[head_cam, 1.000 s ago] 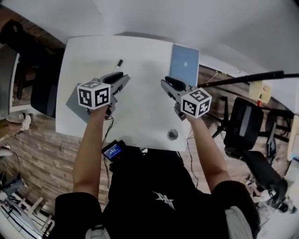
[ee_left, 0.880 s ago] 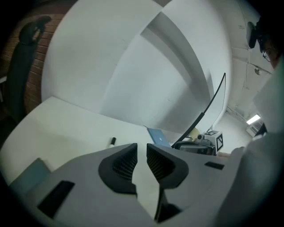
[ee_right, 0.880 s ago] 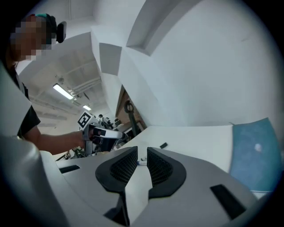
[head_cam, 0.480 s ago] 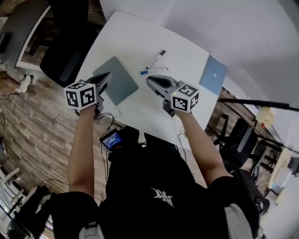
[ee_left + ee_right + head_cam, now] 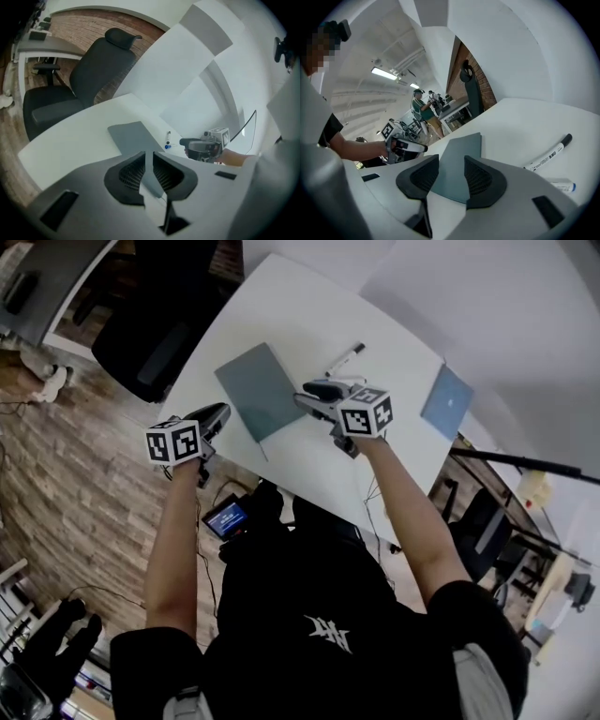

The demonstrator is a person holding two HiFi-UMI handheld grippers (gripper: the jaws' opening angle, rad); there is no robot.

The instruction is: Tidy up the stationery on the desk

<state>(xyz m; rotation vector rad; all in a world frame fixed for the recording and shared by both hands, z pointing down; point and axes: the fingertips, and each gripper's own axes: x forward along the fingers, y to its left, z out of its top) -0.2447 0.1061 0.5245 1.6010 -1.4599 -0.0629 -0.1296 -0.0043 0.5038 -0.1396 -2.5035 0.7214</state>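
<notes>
Stationery is spread over the white desk [image 5: 309, 306]: a grey notebook [image 5: 258, 390] lies flat near the desk's 9 o'clock edge, a black-capped marker [image 5: 345, 356] lies at 1 o'clock from it, and a blue notebook [image 5: 446, 401] is set well apart toward 3 o'clock. A second marker with a blue cap [image 5: 562, 186] is seen in the right gripper view, just beside the first.

The right gripper [image 5: 314, 392] is held low at the grey notebook's 3 o'clock edge. Its jaws are parted and empty, and the notebook's corner is framed in the gap. The left gripper [image 5: 217, 412] is held at the notebook's 7 o'clock, over the desk's rim. Its jaws are drawn almost together, with only a thin slit between them and nothing in it.

Trouble is most likely to come from the notebook's thinness. If the jaws are closed above its edge instead of around it, it could be pushed toward the 9 o'clock rim, beyond which an office chair [image 5: 155, 343] and the floor lie. The round markers at the right gripper's 1 o'clock could be set rolling if they are brushed by its body.
</notes>
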